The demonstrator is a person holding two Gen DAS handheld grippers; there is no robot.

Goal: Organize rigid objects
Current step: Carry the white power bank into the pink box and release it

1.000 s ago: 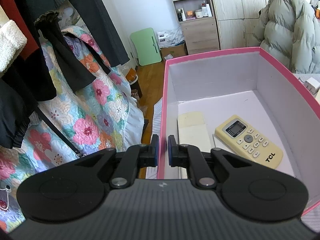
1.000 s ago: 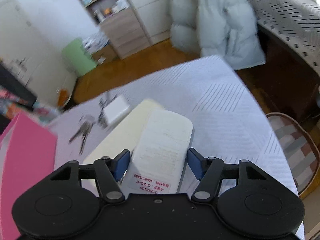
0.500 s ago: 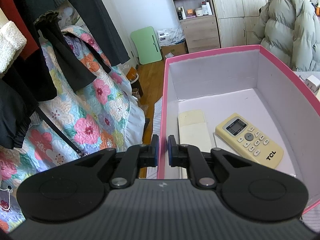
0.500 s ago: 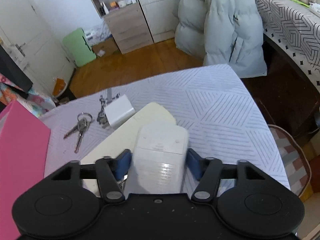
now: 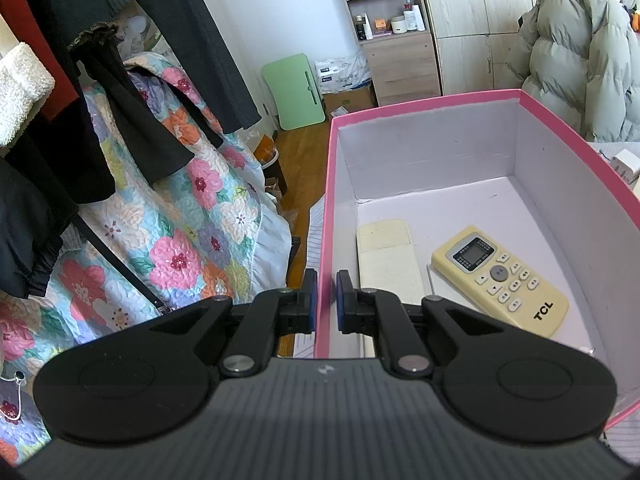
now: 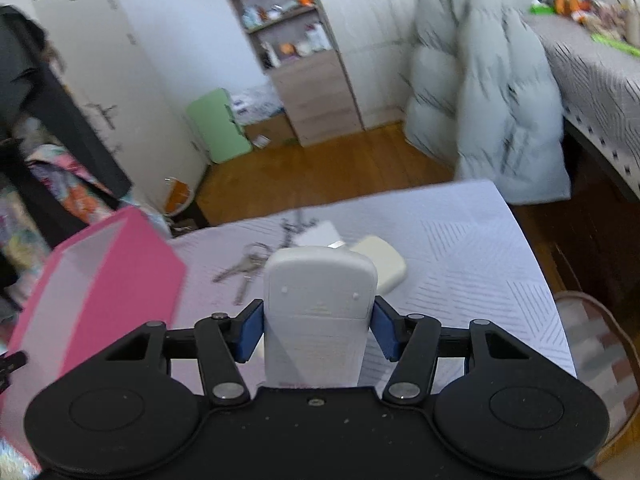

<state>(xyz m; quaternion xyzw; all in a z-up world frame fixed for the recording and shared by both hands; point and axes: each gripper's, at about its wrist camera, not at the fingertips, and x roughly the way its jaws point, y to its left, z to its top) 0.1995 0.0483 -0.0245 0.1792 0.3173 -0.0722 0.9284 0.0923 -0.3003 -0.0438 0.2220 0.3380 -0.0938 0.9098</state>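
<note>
The right gripper (image 6: 319, 330) clasps a white remote (image 6: 320, 304) back-up above the table (image 6: 472, 248); the left gripper (image 5: 326, 300) pinches the pink box (image 5: 424, 106) wall.

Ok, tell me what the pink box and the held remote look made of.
Box: likely cardboard, matte pink outside, white inside; thin walls with folded seams. Remote: likely hard plastic, smooth off-white; moulded battery cover with two small bumps, rigid between the right gripper jaws.

"TCL" on the yellowish remote (image 5: 500, 280) in the pink box (image 5: 424, 106)
</note>
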